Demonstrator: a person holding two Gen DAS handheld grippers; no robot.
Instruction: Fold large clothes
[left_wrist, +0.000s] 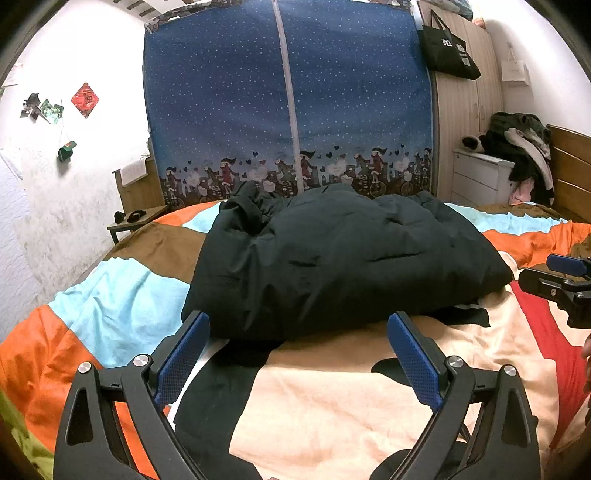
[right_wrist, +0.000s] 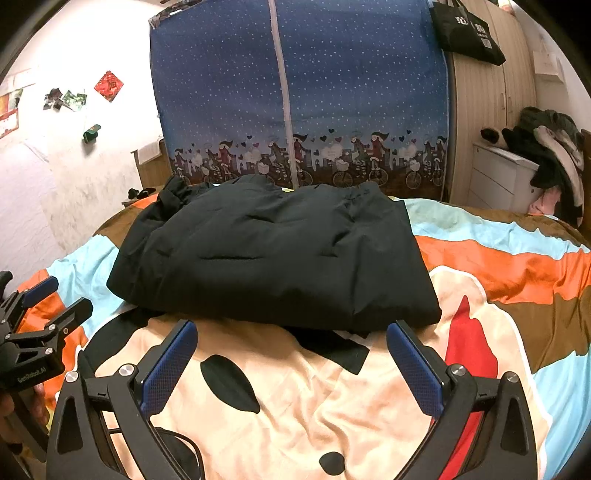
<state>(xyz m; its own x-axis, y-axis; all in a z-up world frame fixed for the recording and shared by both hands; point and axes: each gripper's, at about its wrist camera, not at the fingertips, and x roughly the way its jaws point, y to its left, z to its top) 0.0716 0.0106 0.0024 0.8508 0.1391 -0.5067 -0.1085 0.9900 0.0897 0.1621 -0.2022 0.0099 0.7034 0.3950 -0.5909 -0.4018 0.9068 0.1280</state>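
A large black padded jacket (left_wrist: 343, 258) lies folded into a thick bundle on the bed's colourful blanket (left_wrist: 332, 398); in the right wrist view the jacket (right_wrist: 273, 258) fills the middle of the bed. My left gripper (left_wrist: 299, 325) is open just short of the jacket's near edge, nothing between its blue pads. The right gripper (right_wrist: 291, 334) is open too, empty, with its tips close to the near edge. From the left wrist view, the right gripper (left_wrist: 561, 280) shows at the right border; the left gripper (right_wrist: 44, 306) shows at the left border of the right wrist view.
A blue dotted fabric wardrobe (left_wrist: 288, 103) stands behind the bed. A white drawer unit (left_wrist: 480, 177) piled with clothes (left_wrist: 521, 147) is at the right, beside a wooden headboard (left_wrist: 572, 170). A small side table (left_wrist: 136, 218) sits at the left wall. A black tote bag (left_wrist: 447, 51) hangs on a wooden cabinet.
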